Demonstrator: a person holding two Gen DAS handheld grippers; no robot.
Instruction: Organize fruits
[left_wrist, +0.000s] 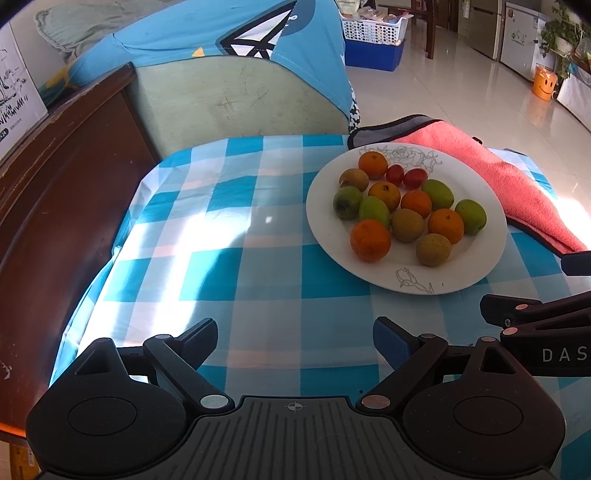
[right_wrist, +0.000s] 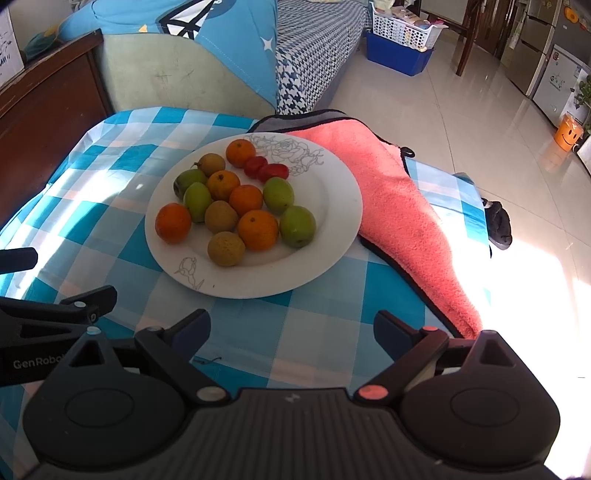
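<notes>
Presently both my left gripper (left_wrist: 295, 341) and right gripper (right_wrist: 291, 332) gape empty; approach the plate (right_wrist: 343, 206) low (fruits touching).

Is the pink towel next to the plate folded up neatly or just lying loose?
Lying loose: the pink towel sprawls rumpled, not squared, beside the plate, one end trailing off the table's edge.

Strong daylight falls across the checked surface (left_wrist: 229, 206) in pale washed-out patches, and the floor (right_wrist: 535, 258) at right blows out to white glare. Both views are sharp at centre, with fisheye curving and dark vignetted corners at the edges.
</notes>
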